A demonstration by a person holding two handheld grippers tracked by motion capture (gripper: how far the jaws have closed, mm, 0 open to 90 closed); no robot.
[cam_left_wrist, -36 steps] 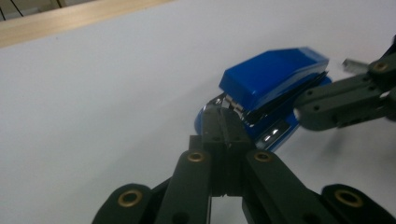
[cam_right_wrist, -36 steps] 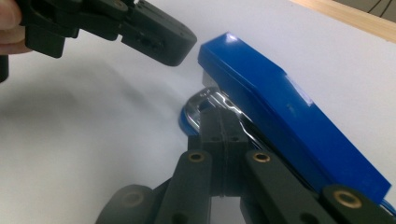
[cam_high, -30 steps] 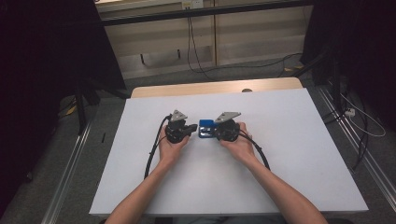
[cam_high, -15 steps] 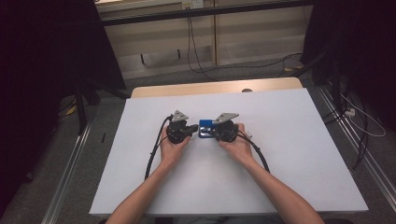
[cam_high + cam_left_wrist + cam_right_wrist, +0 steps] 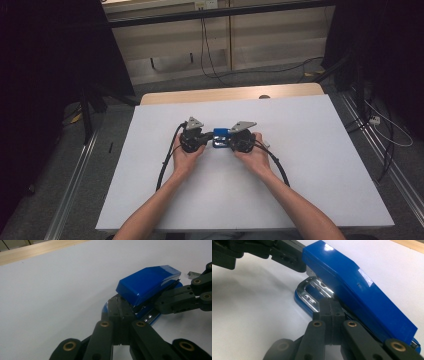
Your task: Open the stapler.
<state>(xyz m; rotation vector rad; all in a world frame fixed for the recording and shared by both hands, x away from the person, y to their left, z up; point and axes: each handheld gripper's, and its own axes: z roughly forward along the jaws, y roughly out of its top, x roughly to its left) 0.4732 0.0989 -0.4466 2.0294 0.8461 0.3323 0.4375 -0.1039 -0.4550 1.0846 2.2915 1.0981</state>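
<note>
The left gripper [image 5: 205,138] and the right gripper [image 5: 226,140] meet at the blue stapler [image 5: 219,138] in the middle of the white desk [image 5: 310,165]; compared with the earlier high view, nothing has moved. In the left gripper view, the left gripper [image 5: 120,305] has its jaws closed together, the tips against the stapler [image 5: 147,286] at one end. In the right gripper view, the right gripper [image 5: 329,306] is also fully closed, pressing the stapler [image 5: 362,295] near its chrome base. I think such a tip contact is weak: the stapler could slip or pivot away.
</note>
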